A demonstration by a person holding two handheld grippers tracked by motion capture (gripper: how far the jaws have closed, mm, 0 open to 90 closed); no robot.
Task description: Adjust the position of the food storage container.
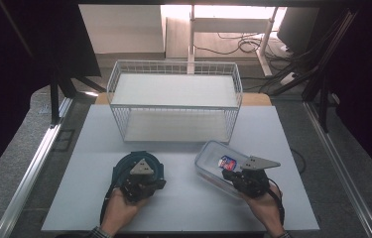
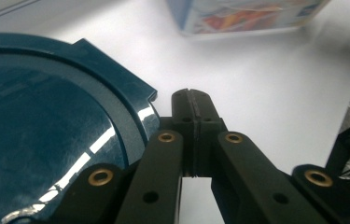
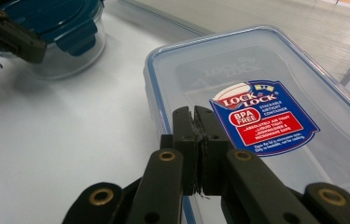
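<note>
1. Both sets of jaws are pressed together with nothing between them. The left gripper [image 2: 192,95] sits just past the right edge of the round blue-lidded container [image 2: 46,135], and the right gripper [image 3: 193,114] hangs over the near end of the rectangular clear container [image 3: 256,93].
2. Layout: round container near-left on the white table [image 1: 183,198], rectangular one near-right, and the wire shelf rack [image 1: 173,101] at the far side with both tiers bare.
3. My guess is these two are headed for the rack.
4. What could go wrong: those lids look slick, so closed tips would probably just slide off or shove the container along the table.
5. Opening too late could knock the blue lid's tab.
</note>
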